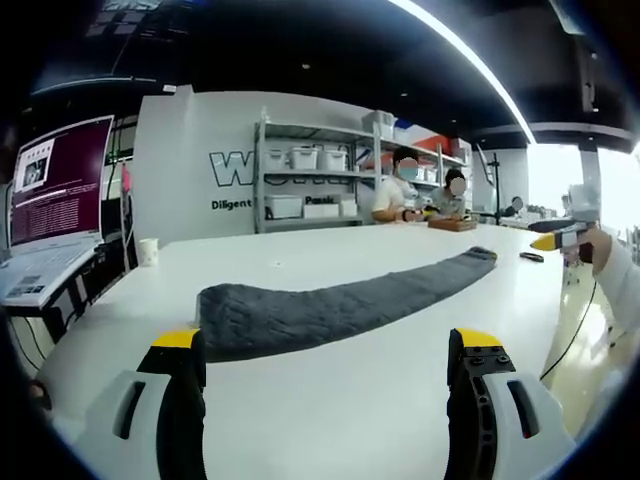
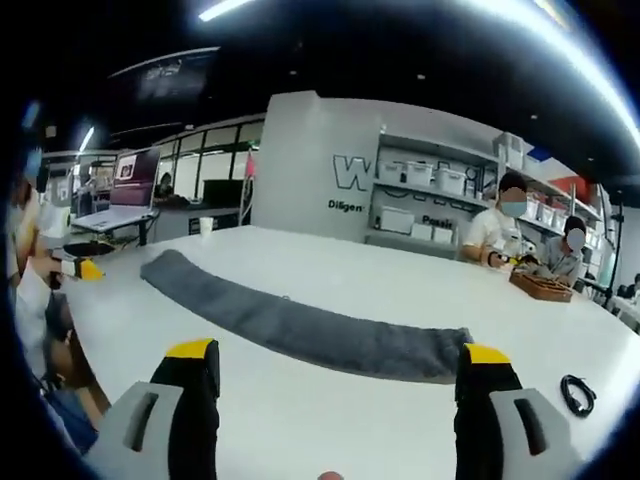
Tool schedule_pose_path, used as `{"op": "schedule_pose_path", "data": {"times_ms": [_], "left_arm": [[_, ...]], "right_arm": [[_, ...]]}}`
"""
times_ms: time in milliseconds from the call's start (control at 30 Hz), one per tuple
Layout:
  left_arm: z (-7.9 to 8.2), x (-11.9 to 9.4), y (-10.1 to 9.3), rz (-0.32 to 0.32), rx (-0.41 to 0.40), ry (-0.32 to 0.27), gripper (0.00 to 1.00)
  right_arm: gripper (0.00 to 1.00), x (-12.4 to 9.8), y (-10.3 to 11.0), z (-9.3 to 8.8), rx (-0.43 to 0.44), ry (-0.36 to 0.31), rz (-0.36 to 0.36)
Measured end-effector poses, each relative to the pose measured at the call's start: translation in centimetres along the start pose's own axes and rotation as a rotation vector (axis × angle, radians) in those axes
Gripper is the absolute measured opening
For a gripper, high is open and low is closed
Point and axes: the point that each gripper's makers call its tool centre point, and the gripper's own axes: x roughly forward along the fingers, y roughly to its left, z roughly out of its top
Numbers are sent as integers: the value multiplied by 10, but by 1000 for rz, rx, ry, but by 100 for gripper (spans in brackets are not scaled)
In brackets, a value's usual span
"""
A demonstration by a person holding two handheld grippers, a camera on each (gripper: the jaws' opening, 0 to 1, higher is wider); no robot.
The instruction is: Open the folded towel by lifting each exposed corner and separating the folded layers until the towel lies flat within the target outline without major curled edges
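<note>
Towel: a dark grey towel (image 1: 340, 305) (image 2: 300, 330) lies folded into a long narrow strip across the middle of the table, flat, with nothing touching it.
Left gripper: the left gripper (image 1: 325, 372) hovers near one end of the strip, jaws wide apart and holding nothing; in the right gripper view its yellow tip (image 2: 88, 268) shows at the far left by the other end.
Right gripper: the right gripper (image 2: 340, 382) hangs just short of the strip's near end, jaws spread and empty; in the left gripper view it appears at the far right (image 1: 560, 238), held in a hand.
Table: white table (image 1: 330, 420) (image 2: 340, 430), mostly bare around the towel.
Cup: a paper cup (image 1: 148, 251) stands near the far edge.
Cable: a black coiled cable (image 2: 577, 394) lies on the table, apart from the towel.
Laptop: an open laptop (image 1: 55, 210) sits on a side stand beside the table.
Background: shelves (image 1: 310, 175) with white bins; two seated people behind a wooden tray (image 2: 541, 287).
</note>
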Motion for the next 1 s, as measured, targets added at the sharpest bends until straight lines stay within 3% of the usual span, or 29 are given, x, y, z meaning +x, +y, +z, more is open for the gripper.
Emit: {"op": "schedule_pose_path", "data": {"times_ms": [267, 433, 767, 867, 1000], "left_arm": [[-11, 11, 2, -12, -13, 25, 100], [-22, 20, 17, -11, -42, 31, 100], [-26, 49, 41, -93, -101, 10, 93], [-29, 62, 50, -132, -147, 30, 90], [-35, 75, 64, -132, -82, 84, 80]], "right_arm": [[99, -21, 23, 2, 0, -30, 24], [99, -32, 38, -1, 0, -30, 57], [99, -40, 39, -2, -3, -37, 63], [99, -42, 36, -3, -3, -39, 55], [99, -44, 34, -4, -6, -41, 45]]}}
